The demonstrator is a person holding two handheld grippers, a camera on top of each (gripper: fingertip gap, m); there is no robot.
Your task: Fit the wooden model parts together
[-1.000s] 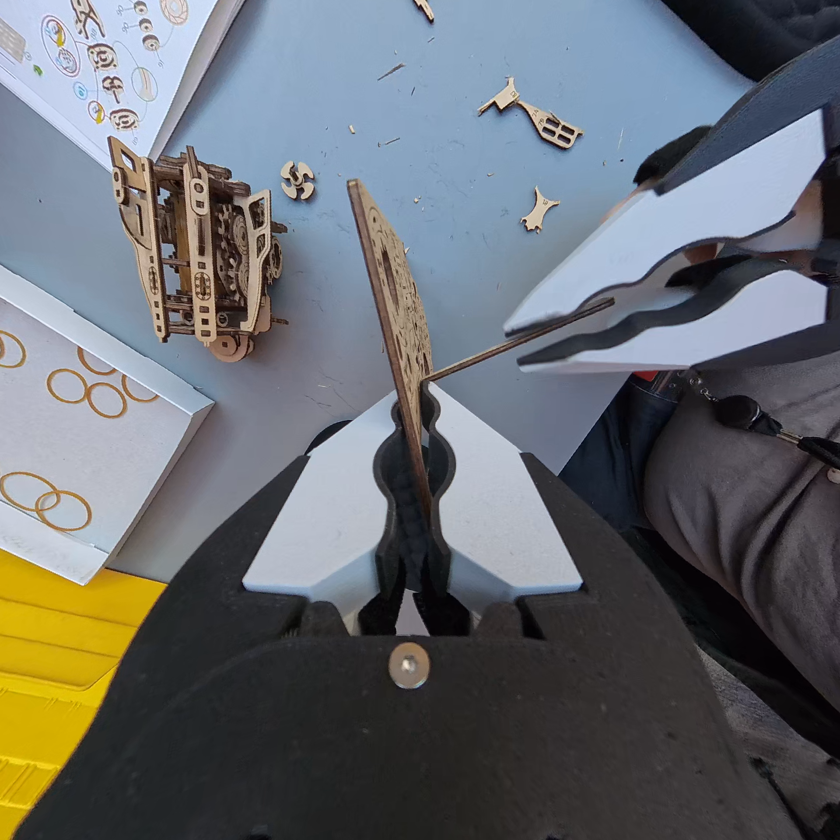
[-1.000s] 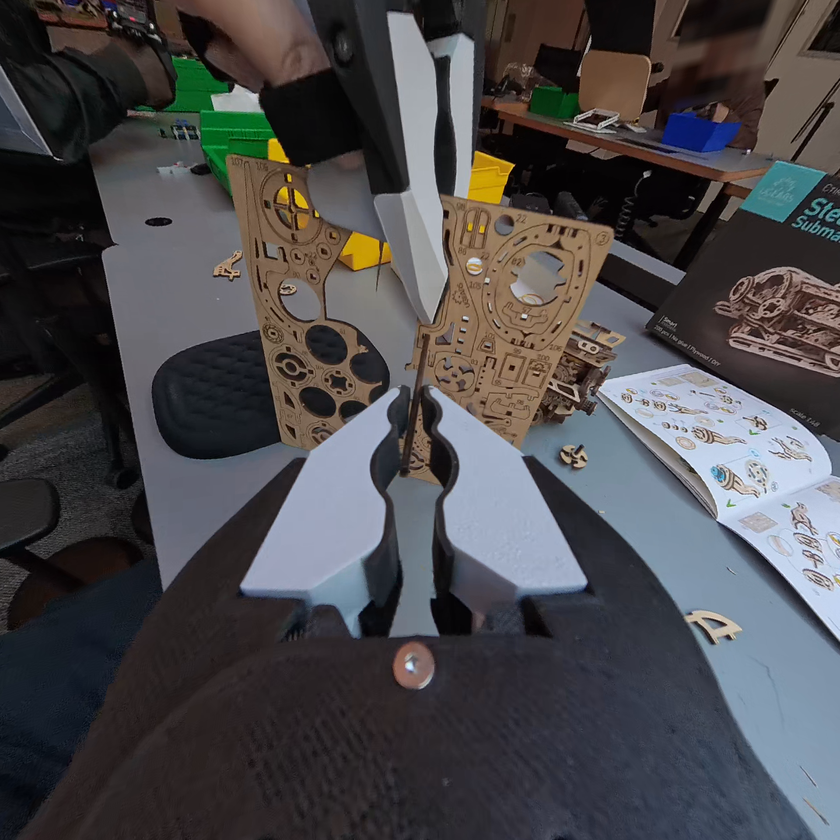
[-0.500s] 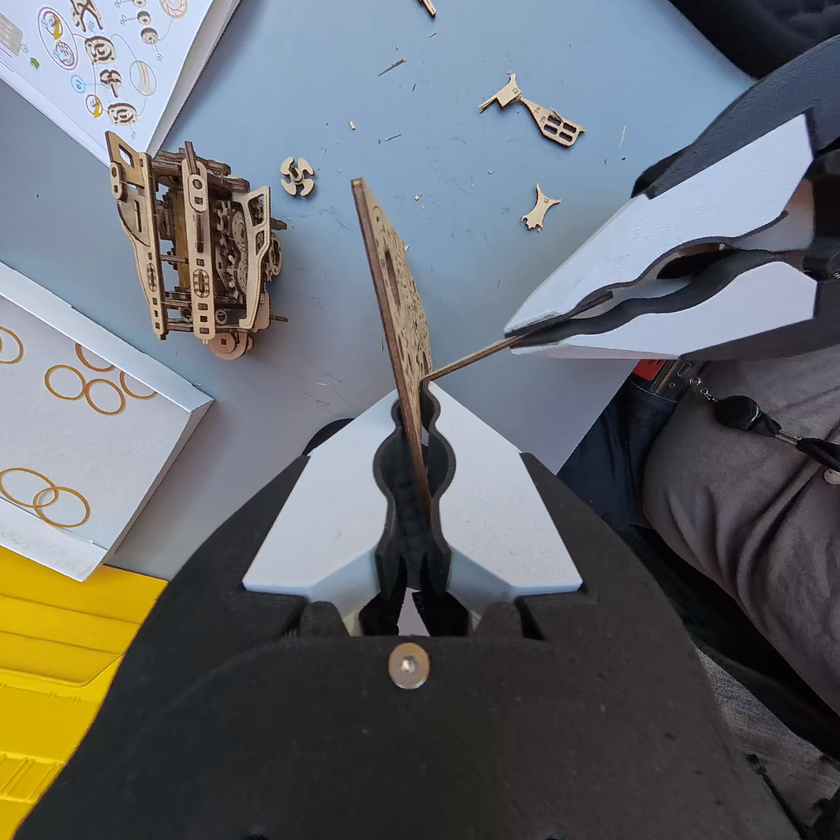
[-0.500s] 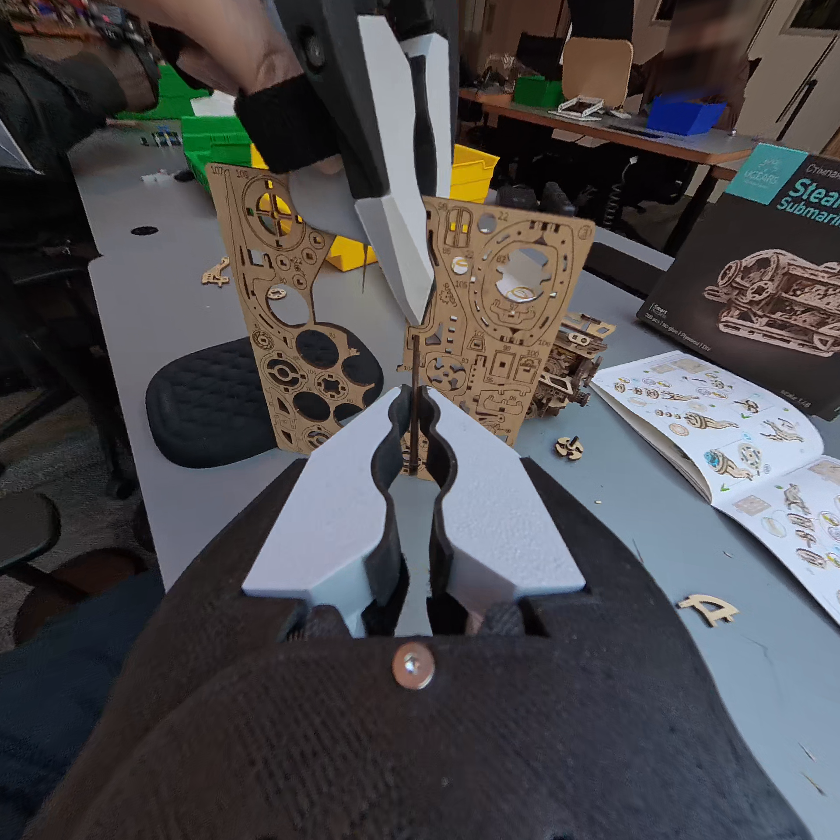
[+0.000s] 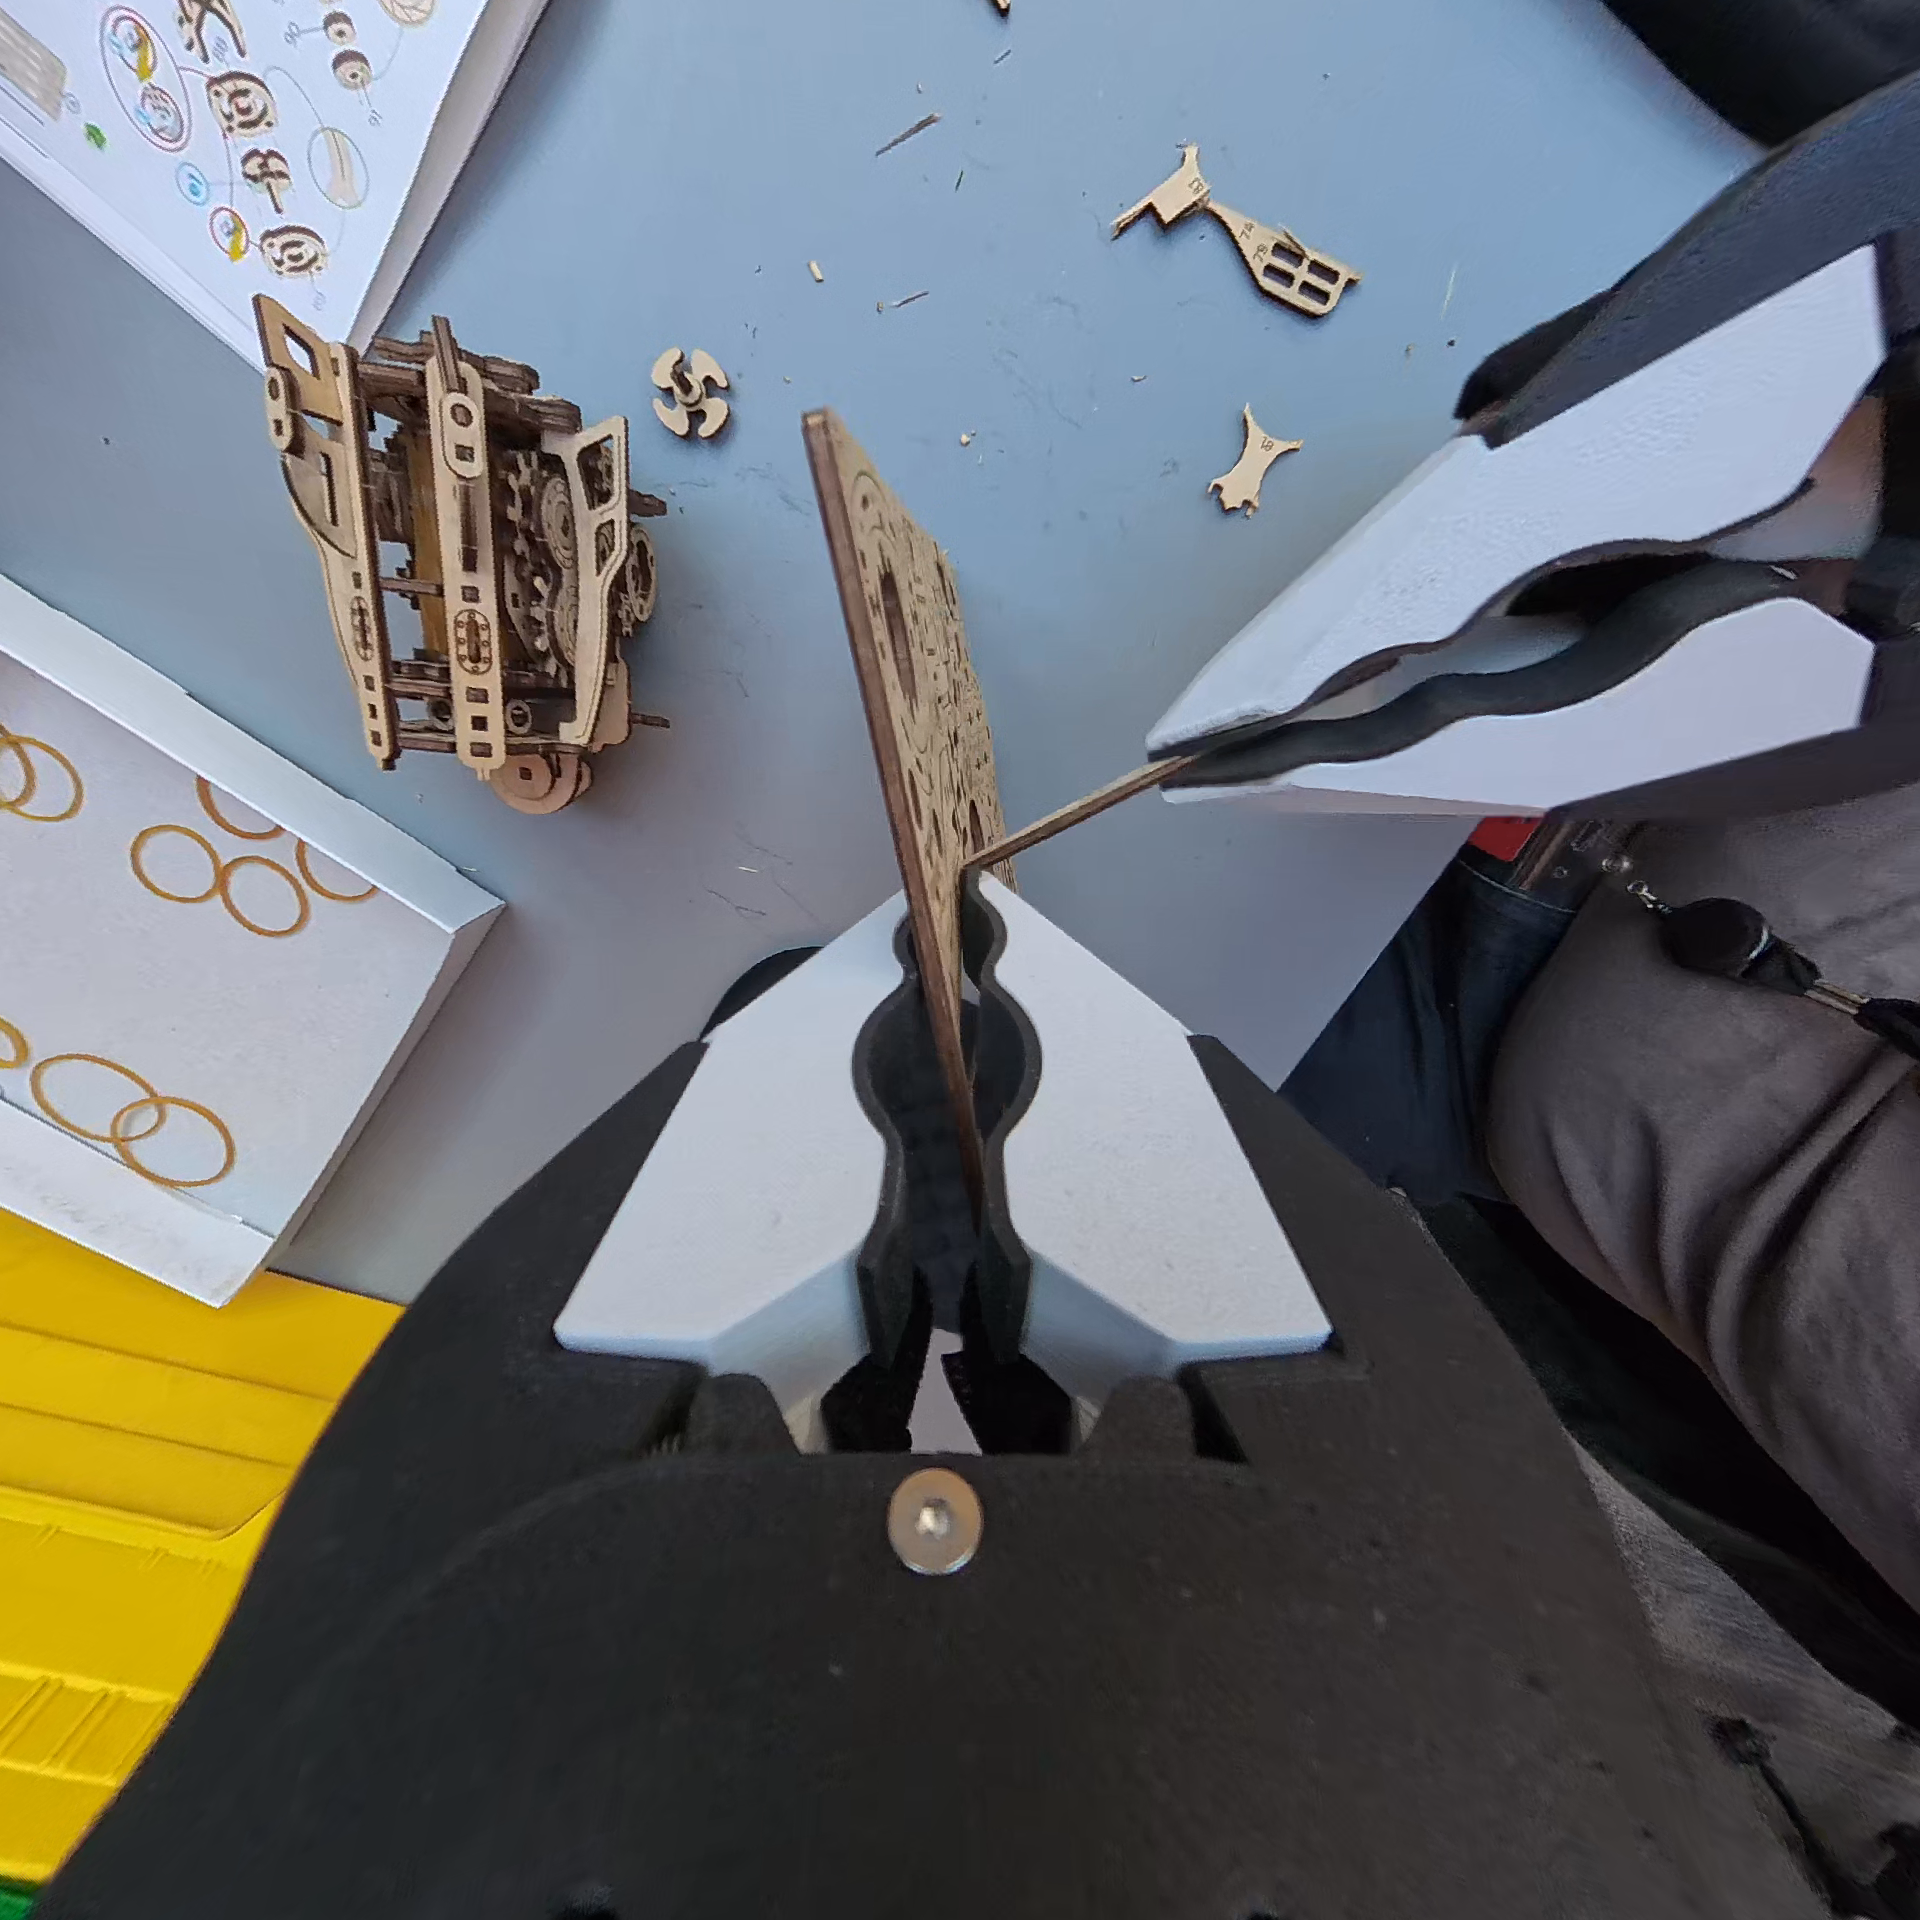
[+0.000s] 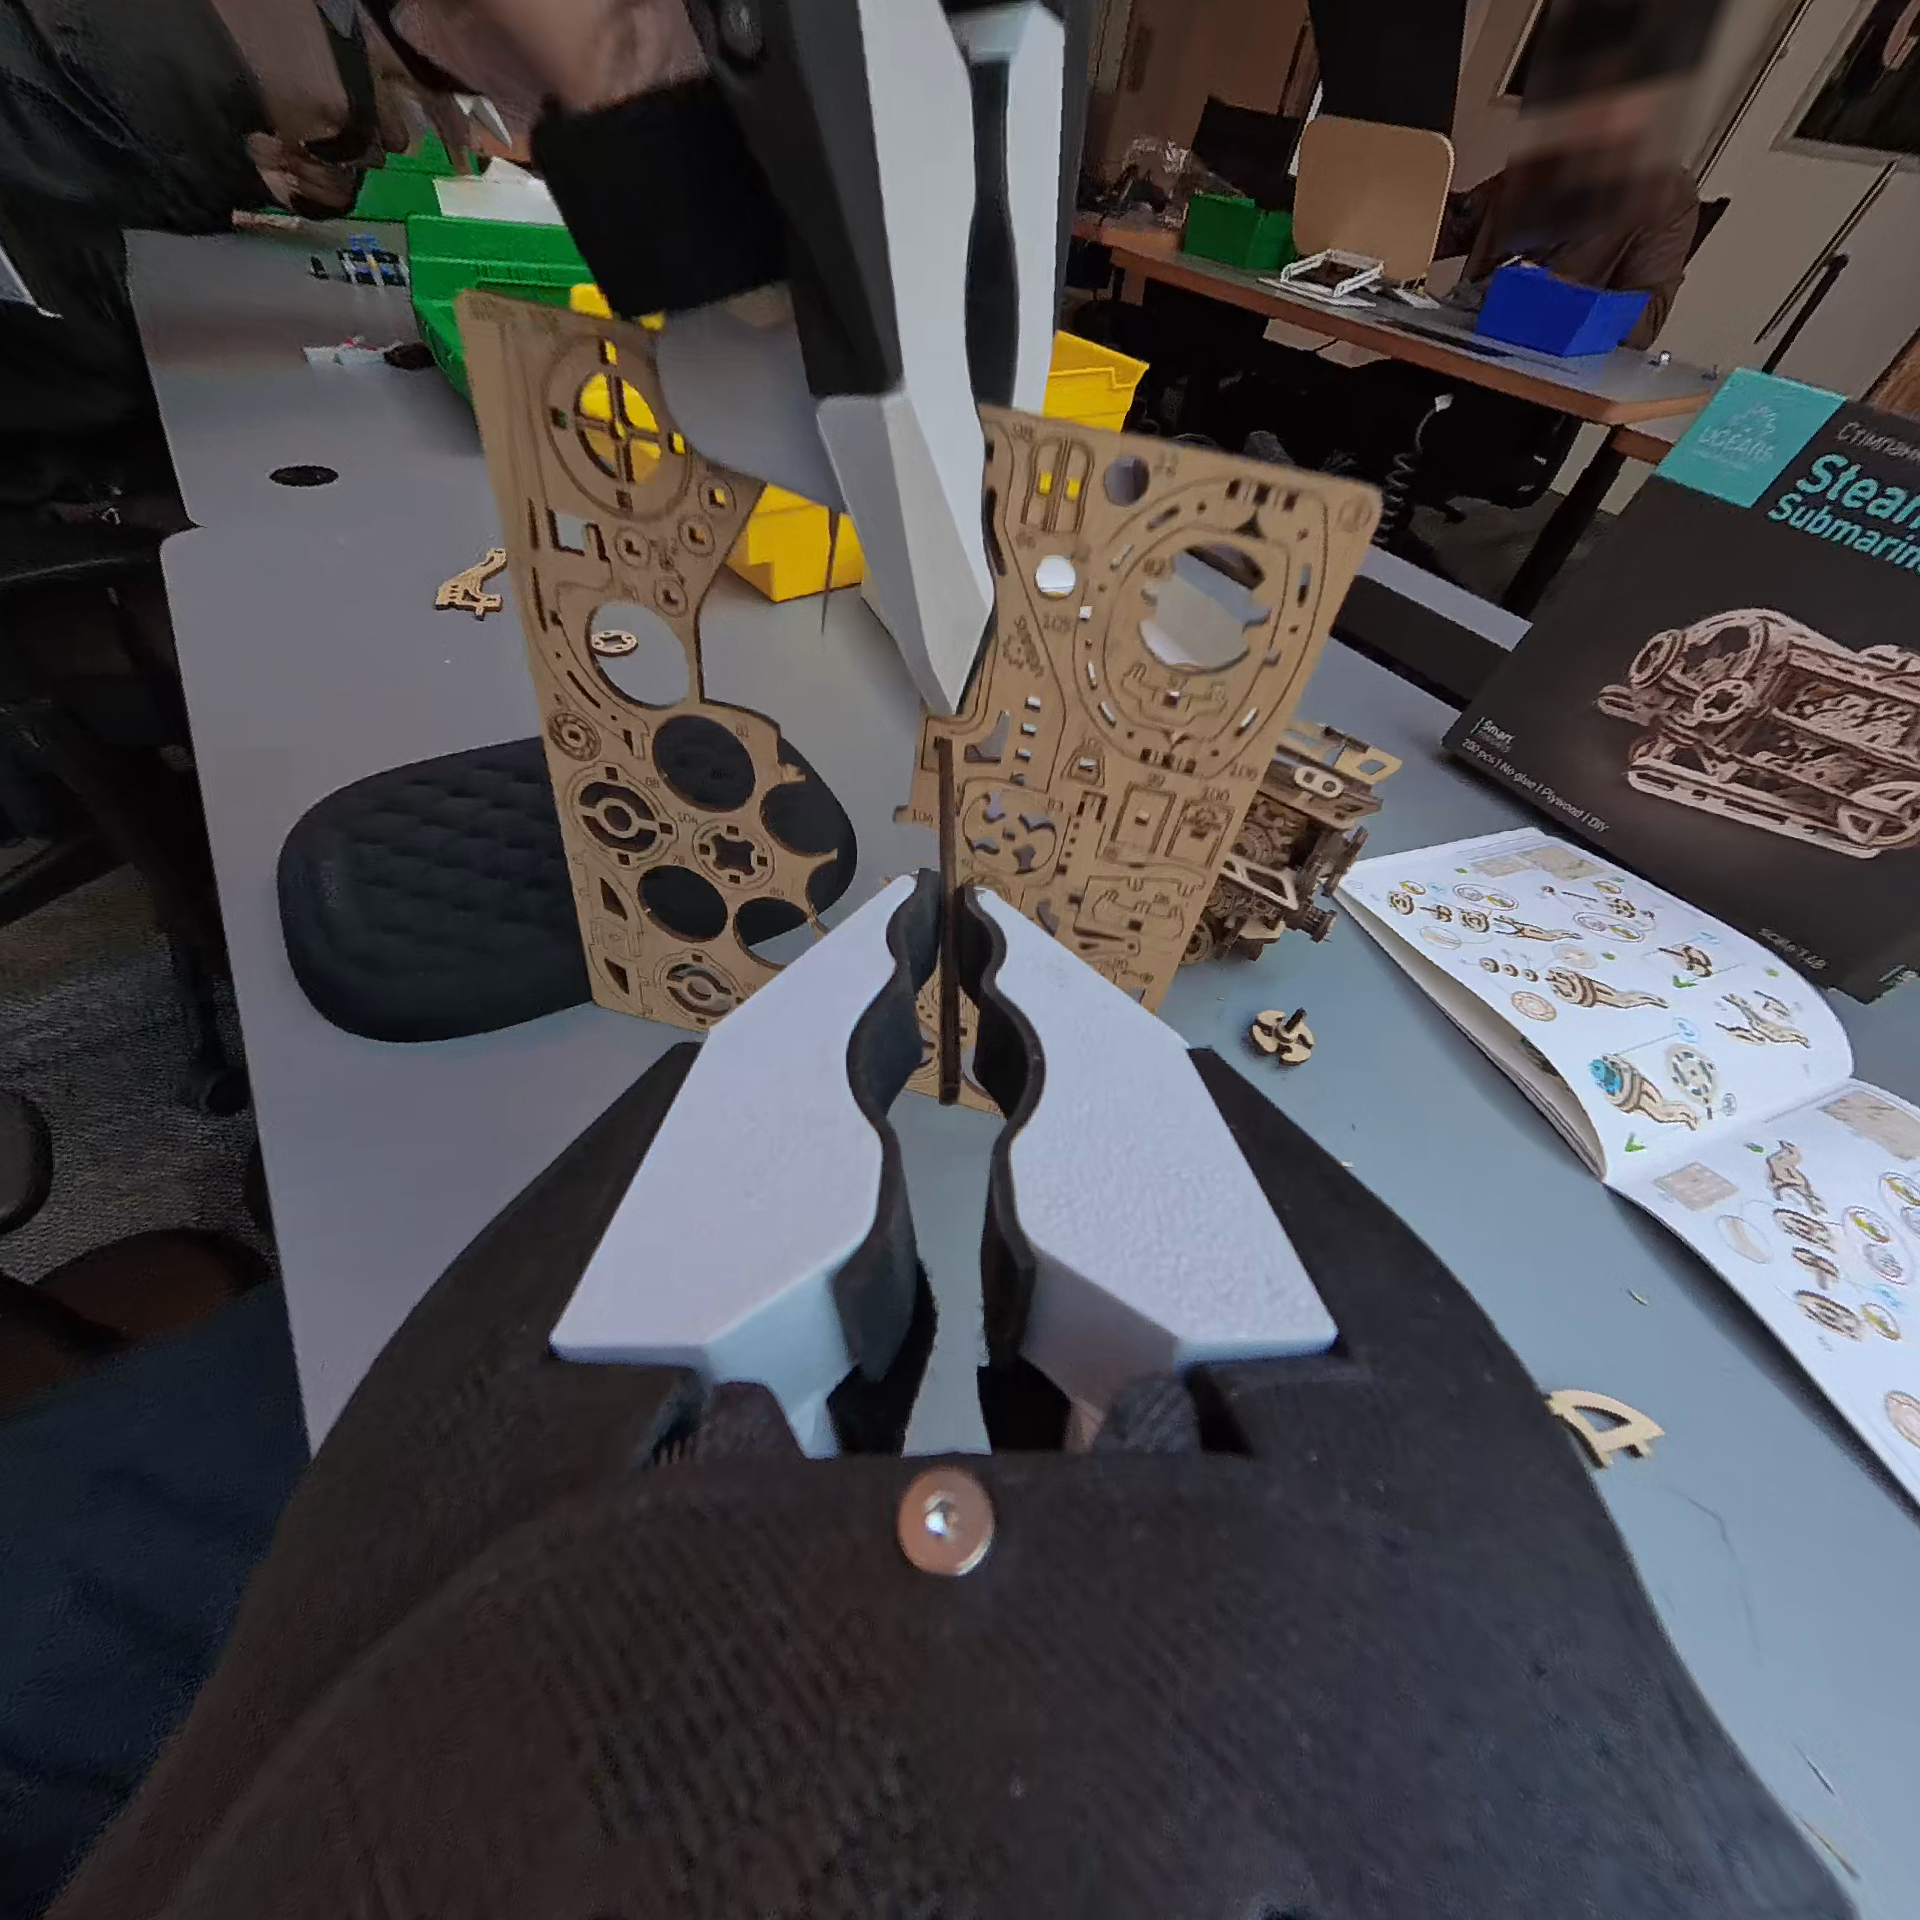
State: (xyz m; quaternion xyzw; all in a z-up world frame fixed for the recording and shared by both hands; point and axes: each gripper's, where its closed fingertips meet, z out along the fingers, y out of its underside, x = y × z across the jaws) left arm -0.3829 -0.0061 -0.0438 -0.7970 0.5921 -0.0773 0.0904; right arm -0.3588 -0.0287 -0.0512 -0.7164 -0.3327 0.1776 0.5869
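- Left wrist view: the left gripper (image 5: 940, 914) is clamped on the edge of a laser-cut wooden sheet (image 5: 914, 644), which stands on edge and runs away from the camera above the grey table (image 5: 1039, 436).
- A second, thinner wooden sheet (image 5: 1081, 805), seen edge-on as a dark strip, reaches from the right gripper (image 5: 1169, 753) at the right to touch the first sheet just beyond the left gripper's tips. The right gripper's tips are pinched on that strip.
- On the table to the far left lies a partly built wooden model (image 5: 457, 561), with a small round slotted piece (image 5: 689, 392) just to its right. Two loose wooden offcuts (image 5: 1236, 234) (image 5: 1254, 460) lie farther right.
- An instruction booklet (image 5: 208, 135) sits at the far left corner, a white box with ring prints (image 5: 177, 935) at the near left, and a yellow bin (image 5: 125, 1507) nearest.
- Right wrist view: the right gripper (image 6: 943, 904) is closed on the thin sheet (image 6: 947, 831), seen edge-on and upright between its tips.
- Beyond it the left gripper (image 6: 951, 686) comes down from above, gripping the right-hand wooden sheet (image 6: 1143, 707); the other sheet's face (image 6: 634, 644) spreads to the left.
- A black padded rest (image 6: 436, 894) lies on the table at the left; the model (image 6: 1299, 842), booklet (image 6: 1621, 1039) and a dark kit box (image 6: 1745, 665) are at the right.
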